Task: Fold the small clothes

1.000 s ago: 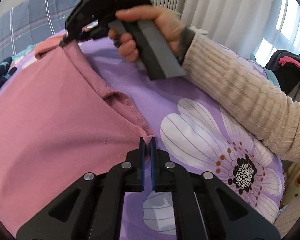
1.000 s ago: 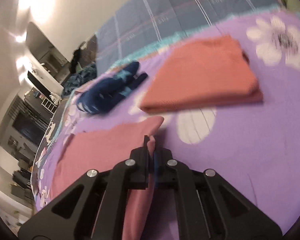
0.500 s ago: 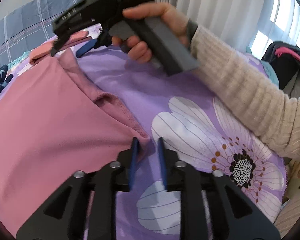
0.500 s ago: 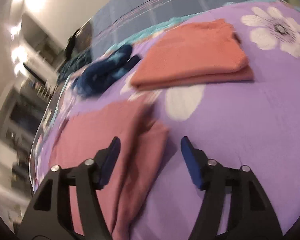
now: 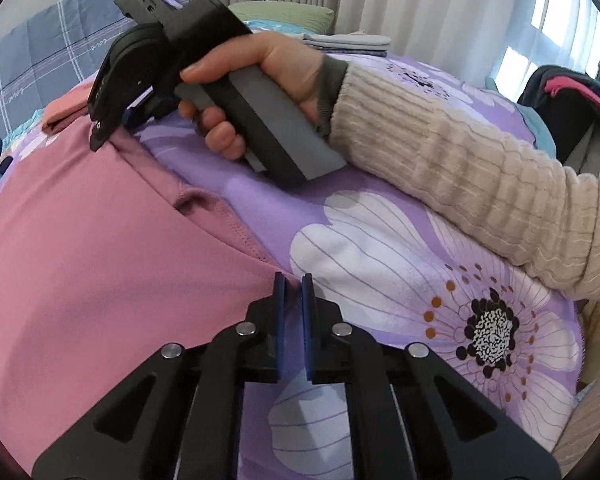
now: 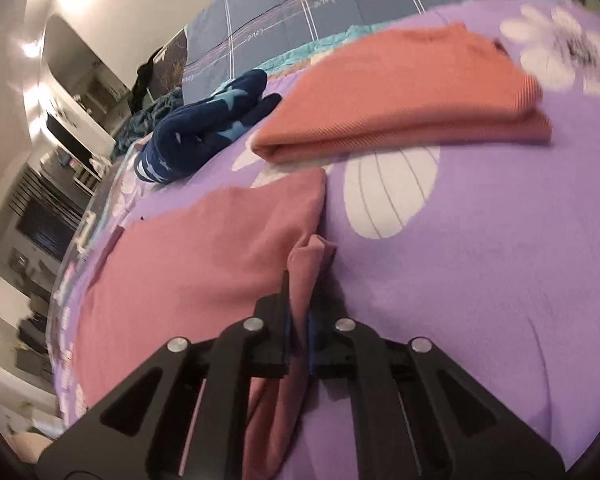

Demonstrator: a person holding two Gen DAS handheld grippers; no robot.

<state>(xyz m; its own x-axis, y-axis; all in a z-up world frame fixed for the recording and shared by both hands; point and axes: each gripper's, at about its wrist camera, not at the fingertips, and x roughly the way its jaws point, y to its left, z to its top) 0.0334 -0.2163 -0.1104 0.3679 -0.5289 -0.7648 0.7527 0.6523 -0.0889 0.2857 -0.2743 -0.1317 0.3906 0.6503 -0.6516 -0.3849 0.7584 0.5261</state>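
Observation:
A pink garment [image 5: 100, 264] lies spread on the purple flowered bedspread [image 5: 380, 248]. My left gripper [image 5: 291, 284] is shut on its near hem corner. In the left wrist view, the right gripper [image 5: 104, 136] is held by a hand at the garment's far corner. In the right wrist view my right gripper [image 6: 298, 284] is shut on a bunched fold of the pink garment [image 6: 188, 264], which rises between the fingers.
A folded orange garment [image 6: 400, 92] lies beyond the pink one. A navy garment with light stars [image 6: 204, 128] lies to its left. A blue plaid quilt [image 6: 340, 8] is behind. Folded pale cloths [image 5: 348, 42] and curtains stand at the far end.
Both grippers were shut a second ago, opened half a second ago, and have closed again on the pink garment, the right one on a bunched fold.

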